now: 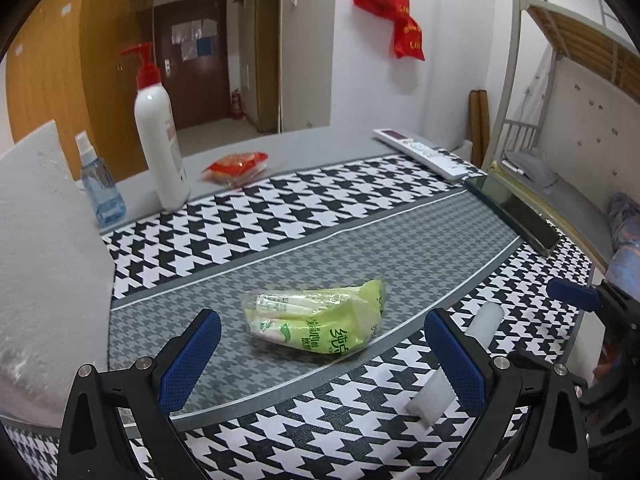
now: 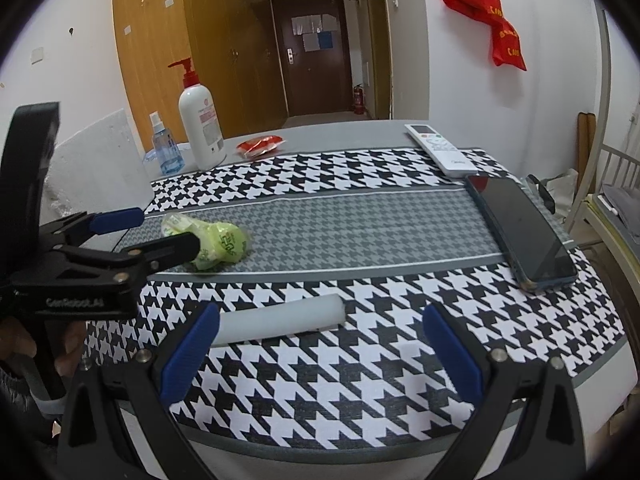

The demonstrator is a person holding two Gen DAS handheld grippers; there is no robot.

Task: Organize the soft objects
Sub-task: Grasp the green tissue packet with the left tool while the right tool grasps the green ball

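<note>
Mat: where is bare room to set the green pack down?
Free: the grey band between the green tissue pack and the phone; also the checked strip right of the white foam roll. Crowded: far-left corner by the pump bottle and spray bottle.

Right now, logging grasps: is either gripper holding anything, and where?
Nothing. Left gripper open around the green pack; right gripper open before the foam roll.

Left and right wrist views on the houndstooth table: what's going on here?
A person holds a pair of tongs in each hand over the houndstooth mat. The left tongs are open around the green plastic-wrapped tissue pack, not yet closed on it. The right tongs hang open just short of the white foam cylinder. Both soft things lie on the mat, ungrasped.
</note>
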